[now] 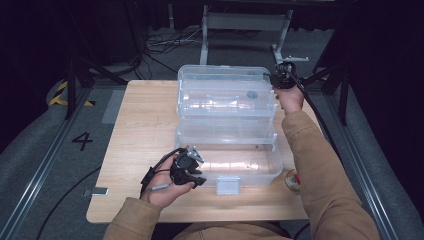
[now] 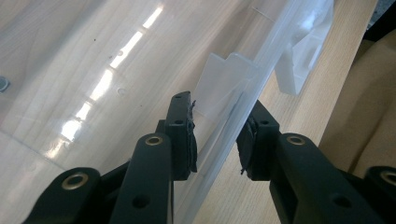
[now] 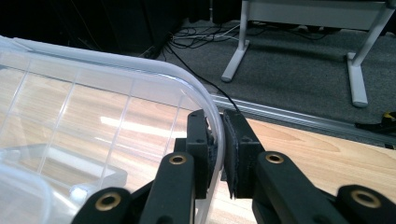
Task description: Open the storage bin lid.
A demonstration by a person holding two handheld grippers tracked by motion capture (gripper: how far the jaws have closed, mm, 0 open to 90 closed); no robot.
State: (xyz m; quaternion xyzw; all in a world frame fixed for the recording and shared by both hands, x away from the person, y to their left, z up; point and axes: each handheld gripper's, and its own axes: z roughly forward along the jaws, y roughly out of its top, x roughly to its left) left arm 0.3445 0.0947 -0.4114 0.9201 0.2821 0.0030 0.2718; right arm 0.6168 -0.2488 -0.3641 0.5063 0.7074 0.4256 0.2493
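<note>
A clear plastic storage box (image 1: 260,172) stands open on the wooden table, its lid (image 1: 225,70) tipped up at the back. My left gripper (image 1: 199,179) is at the box's front left. In the left gripper view, the left gripper (image 2: 217,137) is open and straddles the front wall (image 2: 275,46), with a gap at each pad. The white latch (image 2: 301,60) hangs just beyond. My right gripper (image 1: 276,77) is at the lid's far right corner. The right gripper view shows this gripper (image 3: 218,140) shut on the lid's curved rim (image 3: 140,70).
A small round reddish object (image 1: 292,180) lies on the table by the right sleeve. A flat metal piece (image 1: 97,191) sits at the table's front left edge. Behind the table a metal frame (image 1: 245,22) stands among cables on the floor. A small dark spot (image 1: 252,94) shows through the lid.
</note>
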